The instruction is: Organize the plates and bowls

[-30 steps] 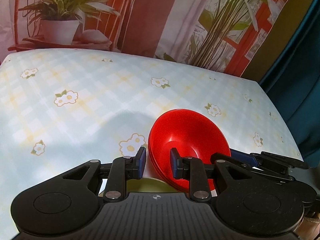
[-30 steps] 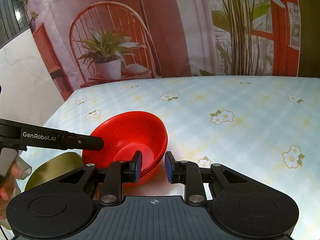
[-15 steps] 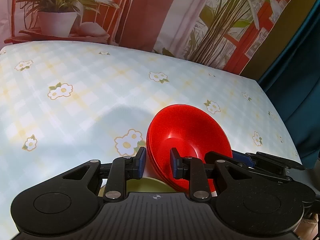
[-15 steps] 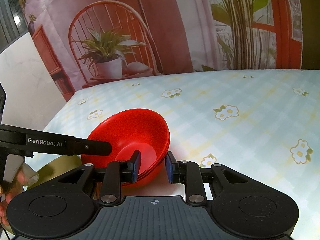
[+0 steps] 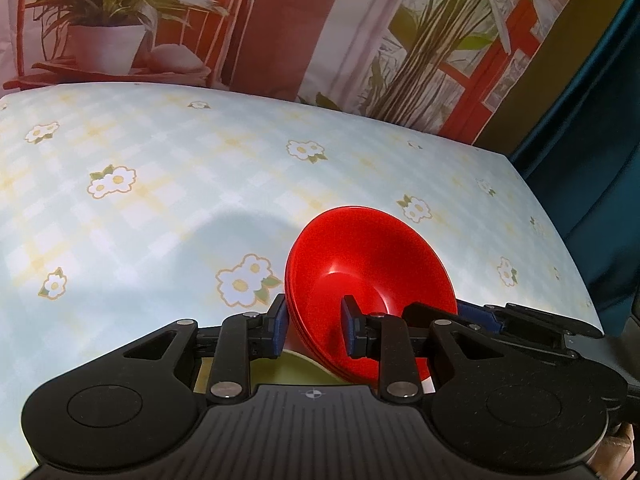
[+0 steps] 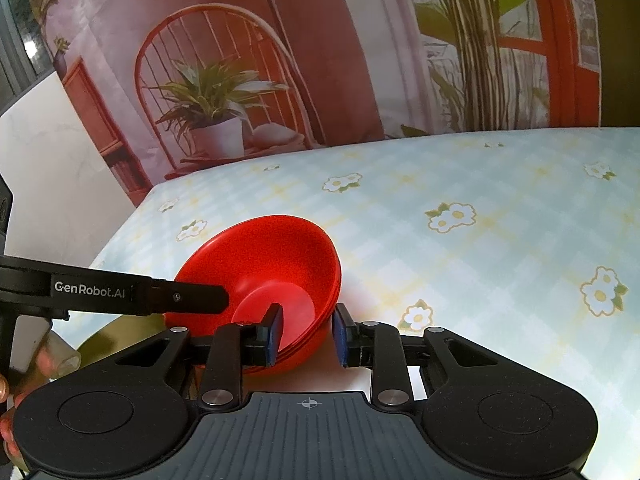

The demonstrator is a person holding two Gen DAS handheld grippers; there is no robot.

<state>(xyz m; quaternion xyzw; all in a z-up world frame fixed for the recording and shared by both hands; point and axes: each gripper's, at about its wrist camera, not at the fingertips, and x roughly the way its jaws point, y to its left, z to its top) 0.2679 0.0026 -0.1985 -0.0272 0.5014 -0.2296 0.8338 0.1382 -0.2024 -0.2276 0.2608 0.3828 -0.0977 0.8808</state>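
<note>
A stack of red bowls (image 5: 368,268) is held tilted above the flowered tablecloth. My left gripper (image 5: 314,330) is shut on the stack's near rim, one finger inside and one outside. My right gripper (image 6: 307,334) is shut on the opposite rim of the same stack (image 6: 272,264). The left gripper's finger (image 6: 176,298) reaches into the right wrist view from the left. A yellow-green plate (image 5: 280,372) lies under the stack, mostly hidden; it also shows in the right wrist view (image 6: 116,340).
The tablecloth (image 5: 160,200) stretches away to a printed backdrop with plants and a chair. A dark teal curtain (image 5: 592,160) hangs past the table's right edge. A white wall (image 6: 52,184) stands past the left edge.
Both grippers have lifted and tilted the red bowl stack slightly. Both views have shifted a little; the grips are unchanged.
</note>
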